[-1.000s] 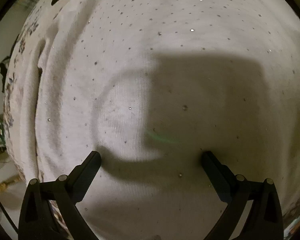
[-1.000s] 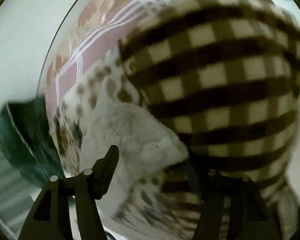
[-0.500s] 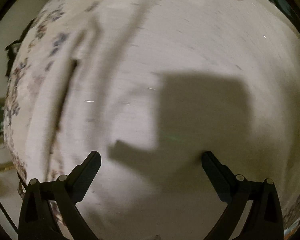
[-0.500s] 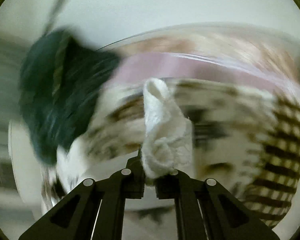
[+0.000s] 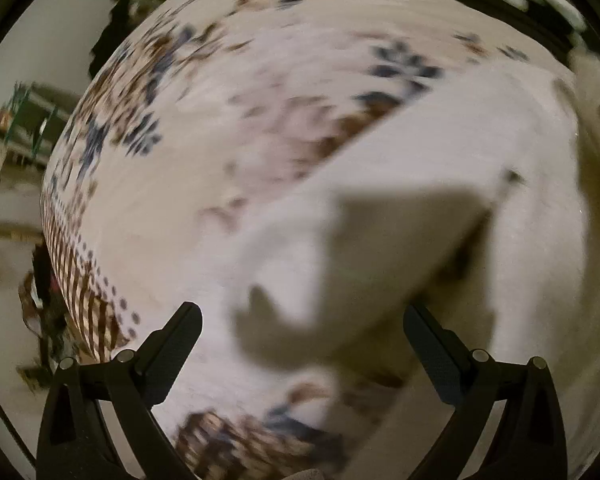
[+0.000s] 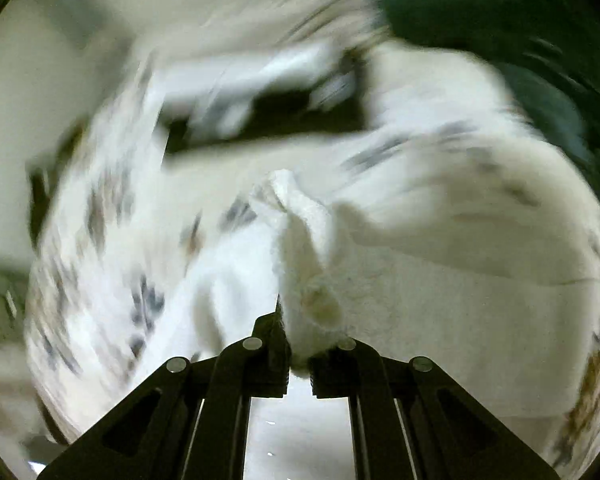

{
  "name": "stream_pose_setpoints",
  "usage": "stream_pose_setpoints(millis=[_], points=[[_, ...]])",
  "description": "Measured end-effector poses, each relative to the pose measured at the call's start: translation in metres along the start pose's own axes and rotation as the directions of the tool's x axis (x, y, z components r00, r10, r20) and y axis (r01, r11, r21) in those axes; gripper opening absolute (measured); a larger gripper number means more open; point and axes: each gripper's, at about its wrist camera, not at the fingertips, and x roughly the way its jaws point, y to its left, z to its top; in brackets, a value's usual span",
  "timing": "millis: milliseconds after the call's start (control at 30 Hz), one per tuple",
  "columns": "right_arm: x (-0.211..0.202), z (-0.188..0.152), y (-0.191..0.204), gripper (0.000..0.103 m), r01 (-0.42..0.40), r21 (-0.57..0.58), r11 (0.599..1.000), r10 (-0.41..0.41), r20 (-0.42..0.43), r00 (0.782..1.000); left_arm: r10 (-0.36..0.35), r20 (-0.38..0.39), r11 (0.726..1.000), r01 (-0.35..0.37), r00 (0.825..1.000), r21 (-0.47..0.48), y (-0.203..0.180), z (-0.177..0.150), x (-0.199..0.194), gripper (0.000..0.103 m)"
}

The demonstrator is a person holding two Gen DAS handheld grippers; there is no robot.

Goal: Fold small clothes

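Left wrist view: left gripper (image 5: 302,340) jaws wide apart, nothing between them, pointing steeply down over a white garment (image 5: 440,208) lying on a floral-print cover (image 5: 228,92). The garment's straight edge runs diagonally across the print; a blocky shadow falls on the cloth between the jaws. Only this view shows the room: pale floor (image 5: 4,208) at left with a green-framed rack (image 5: 28,120) and dark clutter, all blurred.

Right wrist view: right gripper (image 6: 299,360) jaws pinched tight on a bunched fold of white fabric (image 6: 300,248), which rises straight up from the tips. Behind it, heavily blurred: the same floral print, a dark green cloth (image 6: 520,32) top right, a black-and-white item (image 6: 268,96) upper centre, unidentifiable.
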Motion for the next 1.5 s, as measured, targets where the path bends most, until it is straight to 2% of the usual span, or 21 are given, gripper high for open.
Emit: stream_pose_setpoints(millis=[133,233,267,300,367,467,567,600,633,700,733,800,833,867,933,1000,1133,1200,1267,1367,1500], points=[[0.062,-0.032,0.070,0.007,0.069,-0.173,0.982,-0.085,-0.091,0.992,-0.024,-0.019,0.999,0.023,1.000,-0.049,0.026,-0.005,0.008,0.103],[0.075,-0.054,0.086,0.010,0.051,-0.165,0.985,-0.083,-0.195,0.977,-0.070,-0.045,0.993,0.065,0.997,-0.100,0.049,-0.016,0.007,0.103],[0.072,-0.059,0.077,0.020,0.032,-0.141,0.989,-0.063,-0.217,0.974,-0.085,-0.050,0.989,0.079,0.995,-0.123,0.060,-0.021,0.005,0.103],[0.067,-0.065,0.067,0.046,-0.001,-0.097,0.995,-0.023,-0.238,0.971,-0.105,-0.061,0.983,0.095,0.993,-0.155,0.076,-0.029,0.002,0.103],[0.048,-0.076,0.040,0.085,-0.026,0.015,1.000,0.029,-0.234,0.972,-0.140,-0.093,0.967,0.116,0.986,-0.225,0.104,-0.046,0.001,0.103],[0.014,-0.103,-0.006,0.088,0.036,0.127,0.991,-0.007,-0.222,0.975,-0.230,-0.143,0.920,0.168,0.963,-0.353,0.141,-0.075,0.006,0.103],[-0.016,-0.134,-0.044,0.088,0.084,0.228,0.970,-0.024,-0.252,0.968,-0.392,-0.186,0.807,0.239,0.901,-0.539,0.172,-0.109,0.027,0.103],[-0.023,-0.146,-0.055,0.088,0.099,0.257,0.961,-0.028,-0.266,0.964,-0.464,-0.169,0.738,0.274,0.870,-0.617,0.180,-0.120,0.039,0.103],[-0.025,-0.152,-0.059,0.088,0.116,0.272,0.955,-0.037,-0.281,0.959,-0.509,-0.150,0.686,0.294,0.848,-0.666,0.186,-0.125,0.049,0.103],[-0.030,-0.170,-0.071,0.088,0.152,0.288,0.946,-0.058,-0.313,0.948,-0.561,-0.090,0.597,0.327,0.823,-0.732,0.191,-0.127,0.067,0.103],[-0.029,-0.178,-0.075,0.088,0.170,0.290,0.942,-0.071,-0.324,0.943,-0.566,-0.065,0.580,0.341,0.822,-0.739,0.192,-0.125,0.071,0.099],[-0.029,-0.192,-0.082,0.088,0.181,0.305,0.935,-0.073,-0.334,0.940,-0.524,-0.043,0.582,0.321,0.851,-0.747,0.195,-0.117,0.079,0.058],[-0.029,-0.195,-0.082,0.088,0.187,0.307,0.933,-0.079,-0.333,0.939,-0.499,-0.049,0.581,0.292,0.865,-0.759,0.201,-0.114,0.081,0.027],[-0.029,-0.198,-0.083,0.088,0.200,0.305,0.931,-0.095,-0.328,0.940,-0.484,-0.014,0.554,0.294,0.875,-0.779,0.209,-0.111,0.077,0.009],[-0.030,-0.200,-0.082,0.088,0.218,0.299,0.929,-0.122,-0.309,0.943,-0.428,0.031,0.569,0.296,0.903,-0.767,0.218,-0.103,0.063,0.007],[-0.029,-0.198,-0.080,0.088,0.234,0.282,0.931,-0.151,-0.286,0.946,-0.353,0.085,0.636,0.305,0.932,-0.709,0.224,-0.084,0.036,0.006],[-0.031,-0.194,-0.080,0.088,0.289,0.241,0.927,-0.232,-0.238,0.943,-0.294,0.178,0.737,0.341,0.939,-0.583,0.229,-0.050,-0.009,0.006],[-0.038,-0.193,-0.094,0.096,0.293,0.247,0.923,-0.243,-0.215,0.946,-0.276,0.232,0.787,0.358,0.933,-0.503,0.213,-0.034,-0.038,0.006],[-0.043,-0.190,-0.113,0.103,0.253,0.278,0.927,-0.198,-0.211,0.957,-0.269,0.281,0.847,0.365,0.921,-0.387,0.182,-0.012,-0.072,0.006],[-0.040,-0.182,-0.135,0.103,0.206,0.313,0.927,-0.143,-0.212,0.967,-0.296,0.336,0.899,0.380,0.894,-0.218,0.114,0.022,-0.107,0.006],[-0.053,-0.178,-0.170,0.103,0.174,0.318,0.932,-0.119,-0.184,0.976,-0.399,0.360,0.896,0.441,0.843,-0.039,0.004,0.046,-0.145,0.006]])
